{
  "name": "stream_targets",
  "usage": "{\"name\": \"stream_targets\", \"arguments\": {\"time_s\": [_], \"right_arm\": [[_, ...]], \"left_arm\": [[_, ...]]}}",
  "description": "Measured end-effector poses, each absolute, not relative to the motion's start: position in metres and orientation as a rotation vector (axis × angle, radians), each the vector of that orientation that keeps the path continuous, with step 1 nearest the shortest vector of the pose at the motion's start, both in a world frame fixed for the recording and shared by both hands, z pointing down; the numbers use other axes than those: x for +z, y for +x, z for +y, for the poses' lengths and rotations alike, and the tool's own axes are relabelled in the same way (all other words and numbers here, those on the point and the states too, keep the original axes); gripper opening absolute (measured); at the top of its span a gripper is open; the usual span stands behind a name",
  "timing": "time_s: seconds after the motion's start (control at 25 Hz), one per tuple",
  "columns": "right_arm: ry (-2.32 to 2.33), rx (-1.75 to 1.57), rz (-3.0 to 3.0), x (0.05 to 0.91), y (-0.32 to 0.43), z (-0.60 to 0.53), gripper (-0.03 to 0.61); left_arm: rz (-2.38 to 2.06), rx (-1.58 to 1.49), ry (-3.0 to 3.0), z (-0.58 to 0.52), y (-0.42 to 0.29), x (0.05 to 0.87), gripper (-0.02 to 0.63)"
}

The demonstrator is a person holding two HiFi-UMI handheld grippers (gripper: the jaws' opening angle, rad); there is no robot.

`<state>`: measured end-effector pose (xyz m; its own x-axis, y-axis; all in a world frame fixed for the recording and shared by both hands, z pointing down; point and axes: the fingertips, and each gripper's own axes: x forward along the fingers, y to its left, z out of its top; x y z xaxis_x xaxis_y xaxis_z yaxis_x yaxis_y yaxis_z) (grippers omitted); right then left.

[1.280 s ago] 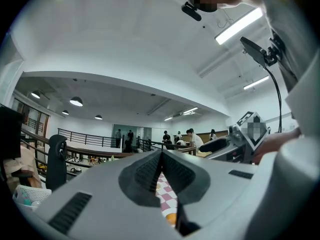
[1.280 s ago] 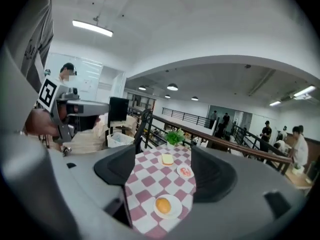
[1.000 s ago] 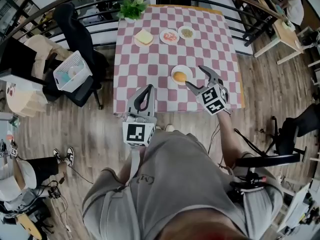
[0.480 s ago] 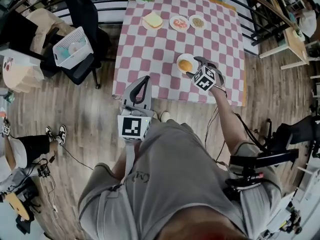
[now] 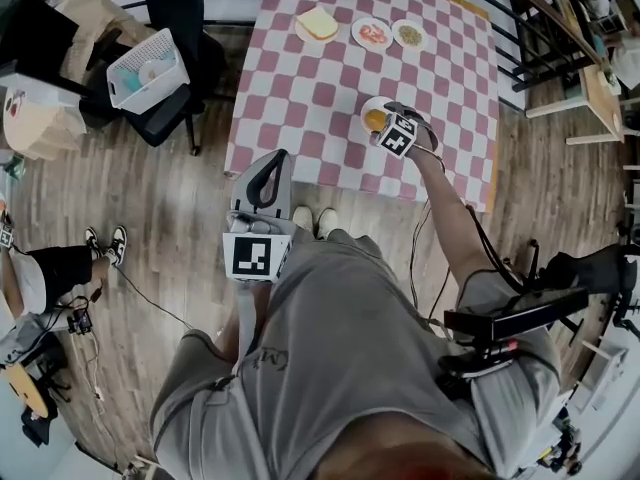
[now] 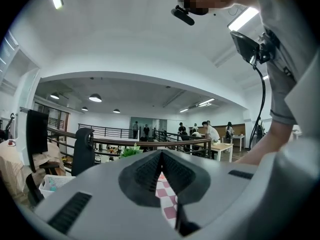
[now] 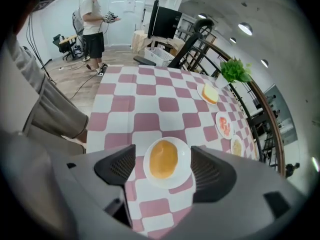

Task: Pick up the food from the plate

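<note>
- Head view: the right gripper [image 5: 383, 120] covers part of the plate [image 5: 366, 110].
- It is wide open and holds nothing; one jaw shows on each side of the plate.
- Off the table [image 5: 300, 98], the left gripper [image 6: 161, 157] is squeezed shut, empty.
- Round, smooth, orange food [image 7: 163, 159] lies on the round white plate, on pink-checked cloth [image 7: 150, 101].

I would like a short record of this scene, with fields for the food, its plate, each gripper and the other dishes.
food: one round orange-yellow piece, lying on the plate, not gripped
plate: small, white, on the checked tablecloth
right gripper: open, fingers apart with the plate seen between them
left gripper: shut, empty, held away from the table
far plates: three, one with a bread slice
</note>
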<state>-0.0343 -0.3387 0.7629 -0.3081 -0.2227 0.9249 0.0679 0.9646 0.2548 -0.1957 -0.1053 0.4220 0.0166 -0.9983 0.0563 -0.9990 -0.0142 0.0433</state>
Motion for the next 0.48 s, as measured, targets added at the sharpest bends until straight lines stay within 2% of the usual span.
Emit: {"name": "stream_targets", "arguments": {"time_s": [0.48], "right_arm": [[0.029, -0.167, -1.777, 0.841, -0.028, -0.363, 0.350]], "left_arm": [[-2.213, -0.110, 2.147, -0.090, -0.197, 0.406, 0.008]]}}
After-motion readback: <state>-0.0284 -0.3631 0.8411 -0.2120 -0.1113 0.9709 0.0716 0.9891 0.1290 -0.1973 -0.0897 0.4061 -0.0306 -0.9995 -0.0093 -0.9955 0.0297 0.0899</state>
